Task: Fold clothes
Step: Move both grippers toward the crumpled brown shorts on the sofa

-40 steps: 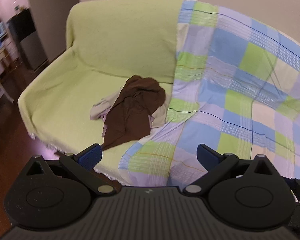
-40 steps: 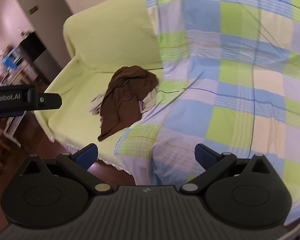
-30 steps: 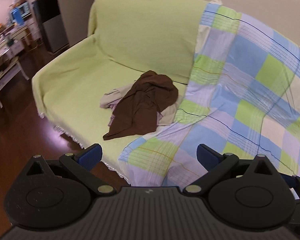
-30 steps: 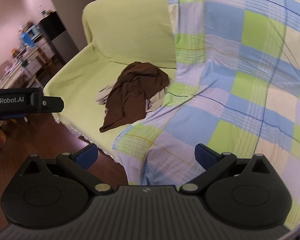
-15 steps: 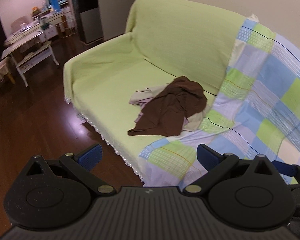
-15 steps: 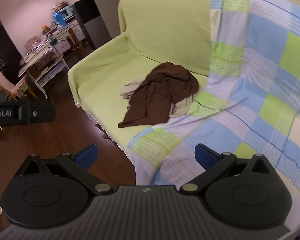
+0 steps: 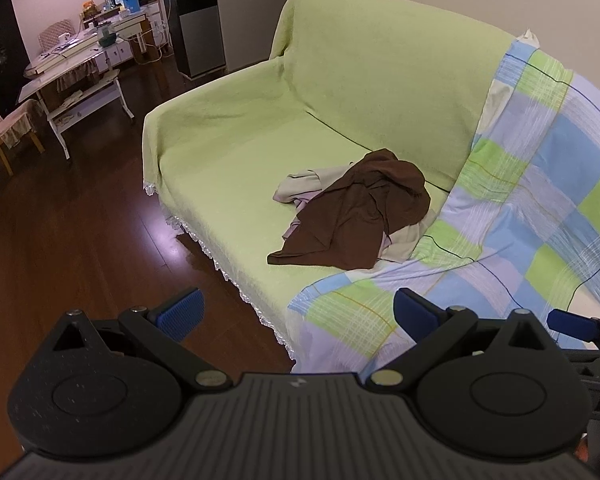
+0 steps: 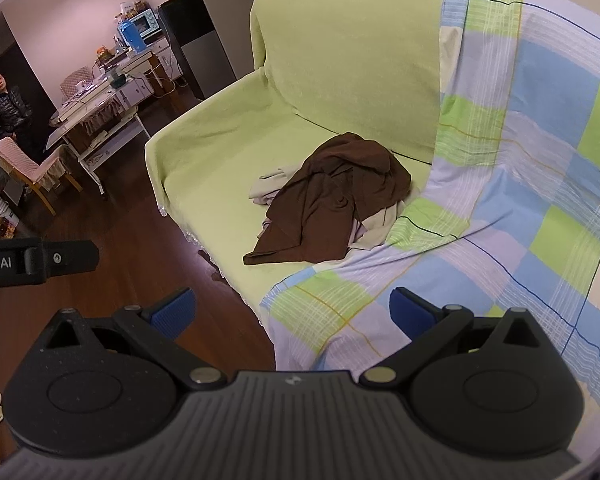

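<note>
Blue-padded fingers stand wide apart on both the left gripper (image 7: 296, 312) and the right gripper (image 8: 292, 310), each grasping nothing. Only the right wrist view shows the other tool's black side bar at its left edge. One crumpled brown garment (image 7: 356, 216) lies mid-seat on the green sofa (image 7: 228, 160), over two pale pieces, beside one checked blanket (image 7: 540, 184) at right.
</note>
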{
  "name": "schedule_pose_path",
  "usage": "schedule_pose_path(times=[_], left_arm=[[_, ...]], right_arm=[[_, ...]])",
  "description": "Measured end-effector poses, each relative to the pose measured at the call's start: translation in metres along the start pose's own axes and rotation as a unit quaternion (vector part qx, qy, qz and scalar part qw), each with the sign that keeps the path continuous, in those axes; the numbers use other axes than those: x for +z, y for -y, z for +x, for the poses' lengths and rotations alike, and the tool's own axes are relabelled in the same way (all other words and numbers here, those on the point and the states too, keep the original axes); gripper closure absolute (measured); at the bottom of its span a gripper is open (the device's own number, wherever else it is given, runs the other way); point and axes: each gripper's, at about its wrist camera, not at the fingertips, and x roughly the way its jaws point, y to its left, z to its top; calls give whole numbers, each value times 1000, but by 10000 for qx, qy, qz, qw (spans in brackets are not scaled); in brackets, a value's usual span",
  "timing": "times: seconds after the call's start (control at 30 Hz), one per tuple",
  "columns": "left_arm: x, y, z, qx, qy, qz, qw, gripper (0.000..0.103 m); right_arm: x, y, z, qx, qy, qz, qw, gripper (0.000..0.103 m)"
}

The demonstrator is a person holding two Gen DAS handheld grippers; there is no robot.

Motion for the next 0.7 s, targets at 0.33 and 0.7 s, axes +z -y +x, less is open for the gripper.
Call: schedule_pose_path(times=[0.33, 0.7], left_arm=[[17, 12, 20, -63, -82, 18, 9999, 2], [43, -1, 71, -235, -275, 145, 9992, 2]], right_arm=[[1, 8, 9, -104, -33, 54, 9999, 1], [26, 7, 47, -249, -211, 209, 9992, 1]])
